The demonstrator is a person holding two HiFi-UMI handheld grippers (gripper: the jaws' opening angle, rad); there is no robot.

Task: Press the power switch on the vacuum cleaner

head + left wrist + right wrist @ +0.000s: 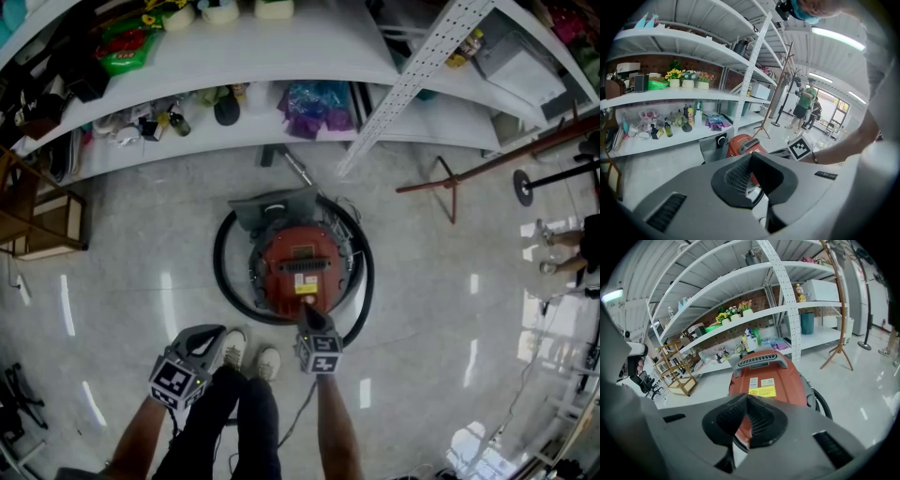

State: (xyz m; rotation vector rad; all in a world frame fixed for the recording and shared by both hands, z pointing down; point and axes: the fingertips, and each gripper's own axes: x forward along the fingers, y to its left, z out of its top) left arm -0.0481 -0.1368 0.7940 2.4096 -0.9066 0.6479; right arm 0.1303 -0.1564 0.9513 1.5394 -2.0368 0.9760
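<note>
At the left of the head view, the left gripper [210, 335] hangs by the person's leg, above the shoes [234, 349] and well apart from the machine. Its own view shows the jaws closed tip to tip with nothing between them, so it looks idle.

In the middle of the floor [122, 272], just in front of the lowest shelf's [422, 122] front edge, stands the red vacuum cleaner [300, 267]. Its black hose [221, 272] is coiled in a ring around it.

The right gripper [307, 315] reaches down over the near edge of the vacuum's red top. In the right gripper view its jaws are also pressed together and hold nothing. Their joined tip points at the near part of the body, on the near side of the yellow label [761, 391] and the grey handle [757, 360].

The switch itself is not visible in any view; it may lie under the jaw tips. I cannot tell whether the tip touches the housing.

By my reading the approach is done and the closed tip is set up as a poking tool. What remains is the press, or its confirmation, since nothing shows the machine running.

Further right, a wooden coat stand [450, 183] stands on the floor, well clear of the work.
</note>
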